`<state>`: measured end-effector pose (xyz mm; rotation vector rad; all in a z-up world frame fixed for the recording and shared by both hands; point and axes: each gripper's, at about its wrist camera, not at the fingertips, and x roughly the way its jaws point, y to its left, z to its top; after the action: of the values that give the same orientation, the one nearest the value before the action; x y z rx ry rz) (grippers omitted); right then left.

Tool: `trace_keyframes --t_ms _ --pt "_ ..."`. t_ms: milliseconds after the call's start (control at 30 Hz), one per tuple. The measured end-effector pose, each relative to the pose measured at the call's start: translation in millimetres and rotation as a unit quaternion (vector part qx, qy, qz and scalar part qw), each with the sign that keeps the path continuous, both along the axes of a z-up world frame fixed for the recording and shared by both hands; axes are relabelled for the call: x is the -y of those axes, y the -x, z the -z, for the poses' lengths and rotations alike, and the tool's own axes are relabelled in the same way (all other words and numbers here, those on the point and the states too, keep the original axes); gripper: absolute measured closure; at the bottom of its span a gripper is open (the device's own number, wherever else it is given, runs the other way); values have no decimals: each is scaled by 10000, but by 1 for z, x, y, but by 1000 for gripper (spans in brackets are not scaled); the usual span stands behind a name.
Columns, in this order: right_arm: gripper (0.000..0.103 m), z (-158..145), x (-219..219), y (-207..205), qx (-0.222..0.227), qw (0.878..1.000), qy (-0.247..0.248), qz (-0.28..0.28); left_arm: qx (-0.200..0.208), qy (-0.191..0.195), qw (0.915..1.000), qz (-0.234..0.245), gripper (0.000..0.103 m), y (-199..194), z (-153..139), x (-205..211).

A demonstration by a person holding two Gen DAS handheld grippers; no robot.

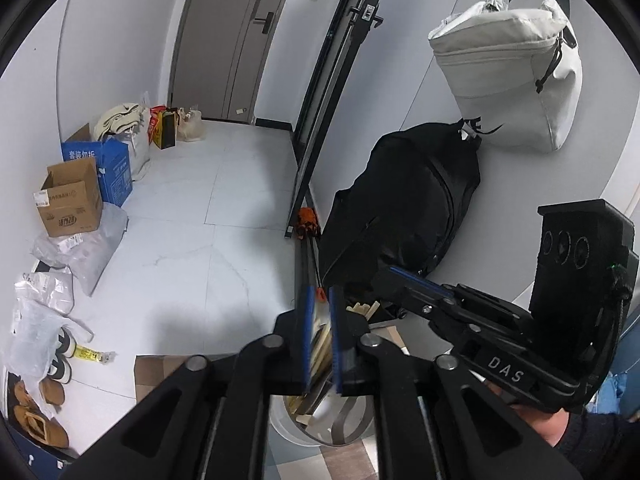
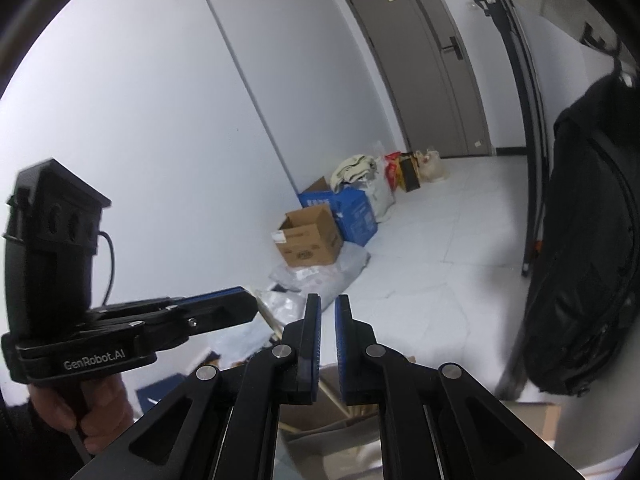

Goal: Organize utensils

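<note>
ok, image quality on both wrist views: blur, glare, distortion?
Left wrist: heavy fisheye bending of the door and black vignette corners; wooden utensils between the left hand-held gripper fingers are smeared. Right wrist: same distortion; black backpack soft at the edge, no strong glare.

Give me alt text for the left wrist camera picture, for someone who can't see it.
The left gripper hovers with its blue-padded jaws slightly apart and nothing between them, above a white container holding wooden utensils. The right gripper reaches in from the right, beside a black backpack leaning against the wall, with cardboard boxes on the pale tiled floor behind.
</note>
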<state>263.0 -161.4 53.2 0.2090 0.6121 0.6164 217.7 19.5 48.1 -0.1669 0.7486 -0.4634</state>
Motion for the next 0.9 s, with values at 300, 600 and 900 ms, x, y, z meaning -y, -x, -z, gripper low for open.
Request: trace_keyframes --t_ms 300,600,900 --pt "61 7 30 10 -131 9989 -236 376 137 12 9994 -313 61 9 -7 -6" --pt "51 -6 44 49 43 9982 -251 536 383 -176 9969 -662 47 39 -15 0" --pt "35 -24 45 98 339 9974 -281 570 702 -368 9915 -1035 34 77 -27 2"
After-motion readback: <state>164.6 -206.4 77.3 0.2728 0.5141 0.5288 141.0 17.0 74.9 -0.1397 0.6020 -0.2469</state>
